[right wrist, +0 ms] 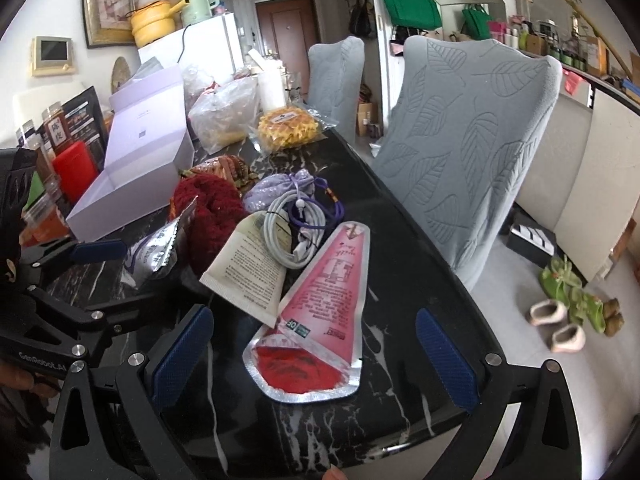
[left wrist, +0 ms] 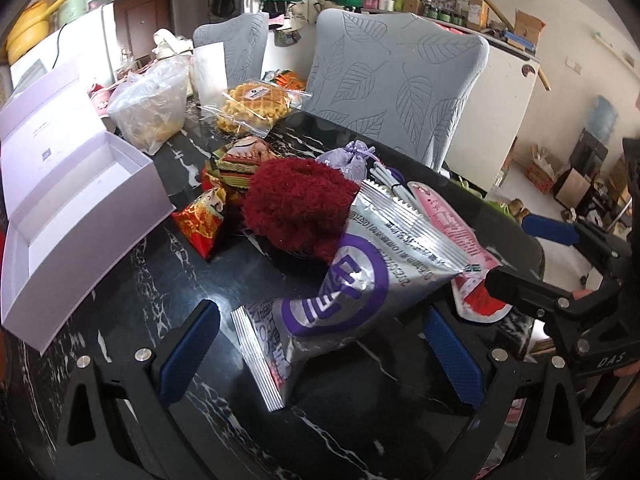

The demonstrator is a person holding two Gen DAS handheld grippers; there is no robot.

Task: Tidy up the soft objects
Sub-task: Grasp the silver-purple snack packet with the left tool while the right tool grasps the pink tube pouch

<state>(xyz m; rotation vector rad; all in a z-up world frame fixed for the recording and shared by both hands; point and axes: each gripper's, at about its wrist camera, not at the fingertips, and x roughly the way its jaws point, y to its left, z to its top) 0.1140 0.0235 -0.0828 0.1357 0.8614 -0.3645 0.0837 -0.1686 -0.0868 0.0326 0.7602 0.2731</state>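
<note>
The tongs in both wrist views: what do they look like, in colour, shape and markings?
Both tongs, left and right, share one design: black angular frames with triangular cut-outs, silver round bolts, and flat fingers faced with blue textured pads. One body reads "GenRobot.AI", the other "DAS". No cables or sleeves show.

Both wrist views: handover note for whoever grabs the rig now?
Left gripper: open, jaws either side of the silver foil snack packet with purple ring logo, not gripping.
Right gripper: open, straddling the pink-red triangular foil pouch, empty.
Open white cardboard box at table's left holds nothing visible.
Fuzzy dark red yarn scrunchie, lilac drawstring sachet, cream squeeze tube, coiled white cable all lie on the black marble table.
Nothing sorted yet; everything remains.
</note>
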